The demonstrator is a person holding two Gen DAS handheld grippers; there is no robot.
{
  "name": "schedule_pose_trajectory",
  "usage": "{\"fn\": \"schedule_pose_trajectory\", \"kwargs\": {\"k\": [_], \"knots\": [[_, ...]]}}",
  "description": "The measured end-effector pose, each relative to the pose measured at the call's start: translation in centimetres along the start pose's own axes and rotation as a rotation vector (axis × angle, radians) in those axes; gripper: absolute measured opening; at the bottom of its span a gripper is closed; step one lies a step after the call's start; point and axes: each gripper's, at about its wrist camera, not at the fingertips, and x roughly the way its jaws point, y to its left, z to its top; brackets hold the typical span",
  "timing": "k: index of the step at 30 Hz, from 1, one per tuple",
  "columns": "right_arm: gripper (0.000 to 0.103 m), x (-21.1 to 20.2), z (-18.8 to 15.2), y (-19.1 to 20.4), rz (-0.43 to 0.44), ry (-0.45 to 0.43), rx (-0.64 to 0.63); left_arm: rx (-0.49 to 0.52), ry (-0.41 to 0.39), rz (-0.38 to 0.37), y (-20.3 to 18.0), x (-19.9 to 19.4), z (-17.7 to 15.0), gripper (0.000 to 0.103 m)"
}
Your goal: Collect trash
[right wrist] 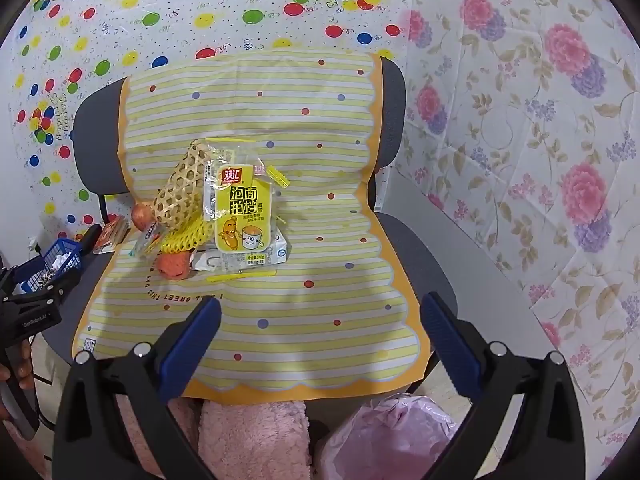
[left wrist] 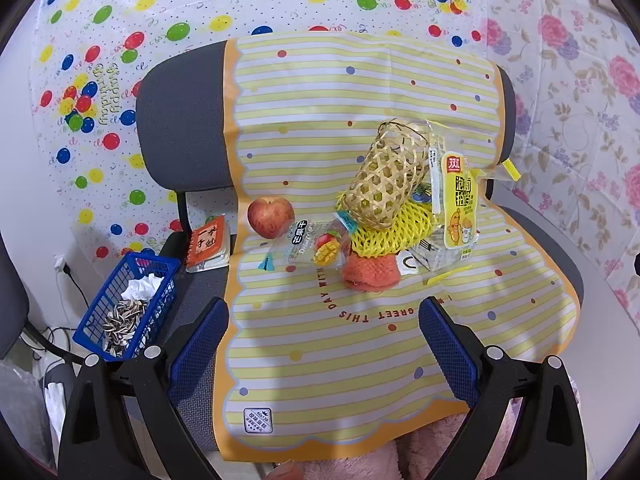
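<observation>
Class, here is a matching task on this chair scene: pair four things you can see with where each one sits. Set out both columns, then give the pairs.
Things
1. apple
2. sunflower seed shells
3. woven bamboo basket
4. orange notebook

Places
A. lying tipped on the yellow foam net
B. in the blue basket
C. on the striped mat, left of the snack wrappers
D. on the chair seat, off the mat's left edge

Pairs: 1-C, 2-B, 3-A, 4-D
</observation>
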Motion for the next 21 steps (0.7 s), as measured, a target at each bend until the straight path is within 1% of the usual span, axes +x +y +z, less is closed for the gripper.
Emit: {"fn": "schedule_pose_trajectory", "kwargs": {"k": [9,10,21], "knots": [[0.097,0.19,-0.03,0.26,0.006,0.002,-0.005,-0.002,0.001,0.002,0.16,0.09,-0.02,0.095],[0.097,0.8,-0.39,0.17,0.007,0.002,-0.005,-0.001,0.001,0.002,0.18,0.09,-0.03,0.095],[0.097,0.32,-0.08,0.34,0.007,0.001,-0.003,-0.003,0.008,0.004,0.41,0.31,-0.31,0.095]]}}
